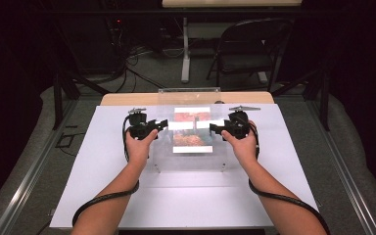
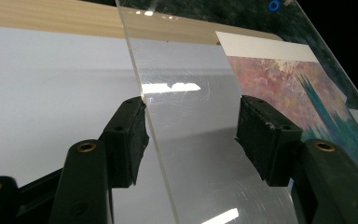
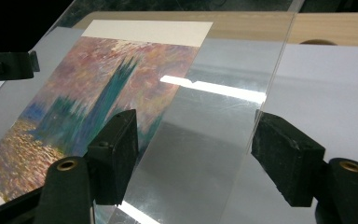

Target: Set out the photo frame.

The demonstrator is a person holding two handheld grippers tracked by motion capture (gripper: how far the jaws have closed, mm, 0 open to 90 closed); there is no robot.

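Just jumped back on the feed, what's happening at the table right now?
A person has a gripper in each hand, one at each side edge of a clear acrylic sheet that lies over a painted print on the white table cover. The left gripper and the right gripper each straddle an edge of the sheet with jaws open. Neither pair of pads visibly clamps the sheet yet.

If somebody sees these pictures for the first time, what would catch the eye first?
First, the colourful painting print at the middle of the white table, lying under a clear sheet. Next, the two black tongs, left and right, one at each side edge of that sheet with their jaws around it. Behind the table, a dark folding chair stands on the floor.
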